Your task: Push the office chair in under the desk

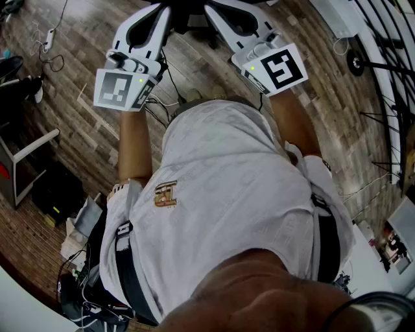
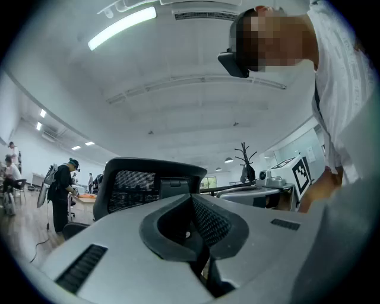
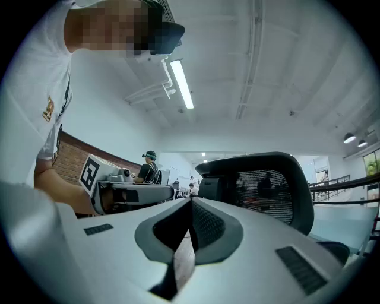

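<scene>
The office chair (image 1: 189, 18) is black with a mesh backrest and shows only in part at the top edge of the head view, between my two grippers. My left gripper (image 1: 155, 14) reaches forward at its left, and my right gripper (image 1: 222, 10) at its right. The left gripper (image 2: 191, 199) has its jaws shut with nothing between them, and the chair's backrest (image 2: 139, 184) rises just beyond them. My right gripper (image 3: 191, 205) is shut and empty too, with the backrest (image 3: 270, 187) ahead and to the right. Whether either gripper touches the chair I cannot tell. No desk is clearly in view.
The floor is wood planks (image 1: 84, 123) with loose cables and a power strip (image 1: 48, 40). A black box (image 1: 58, 191) and a white frame (image 1: 29, 152) sit at the left. A black wire rack (image 1: 389, 65) stands at the right. A person (image 2: 59, 190) stands in the background.
</scene>
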Demonstrator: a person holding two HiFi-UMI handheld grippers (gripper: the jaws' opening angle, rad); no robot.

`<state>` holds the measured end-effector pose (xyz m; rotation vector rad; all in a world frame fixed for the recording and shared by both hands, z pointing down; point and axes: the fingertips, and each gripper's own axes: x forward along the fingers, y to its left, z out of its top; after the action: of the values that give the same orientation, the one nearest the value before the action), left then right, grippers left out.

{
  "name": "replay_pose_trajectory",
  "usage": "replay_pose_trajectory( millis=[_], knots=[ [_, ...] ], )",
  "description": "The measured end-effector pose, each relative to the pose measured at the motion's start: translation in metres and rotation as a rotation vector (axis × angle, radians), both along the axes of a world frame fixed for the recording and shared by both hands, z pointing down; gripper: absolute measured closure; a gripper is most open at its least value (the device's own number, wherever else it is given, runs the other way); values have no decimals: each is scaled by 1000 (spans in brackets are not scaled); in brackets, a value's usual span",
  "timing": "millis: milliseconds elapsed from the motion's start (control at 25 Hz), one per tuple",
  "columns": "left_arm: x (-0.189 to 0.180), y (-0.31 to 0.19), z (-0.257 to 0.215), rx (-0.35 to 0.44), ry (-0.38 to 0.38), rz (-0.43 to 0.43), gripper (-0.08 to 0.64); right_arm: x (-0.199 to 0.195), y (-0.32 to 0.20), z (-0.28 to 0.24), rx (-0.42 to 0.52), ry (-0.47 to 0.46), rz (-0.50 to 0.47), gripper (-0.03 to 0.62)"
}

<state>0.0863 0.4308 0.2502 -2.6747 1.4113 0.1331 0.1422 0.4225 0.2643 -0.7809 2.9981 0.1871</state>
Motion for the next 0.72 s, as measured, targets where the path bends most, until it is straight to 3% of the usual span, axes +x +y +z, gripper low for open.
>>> replay_pose_trajectory(
  millis=[560,720],
  knots=[
    [-8,-10,5,11,-40,17,540,-8,-5,1,28,31,8,556],
    [-15,-18,10,25,-87,-4,538,-14,-8,-4,100,35,13,555]
  ],
)
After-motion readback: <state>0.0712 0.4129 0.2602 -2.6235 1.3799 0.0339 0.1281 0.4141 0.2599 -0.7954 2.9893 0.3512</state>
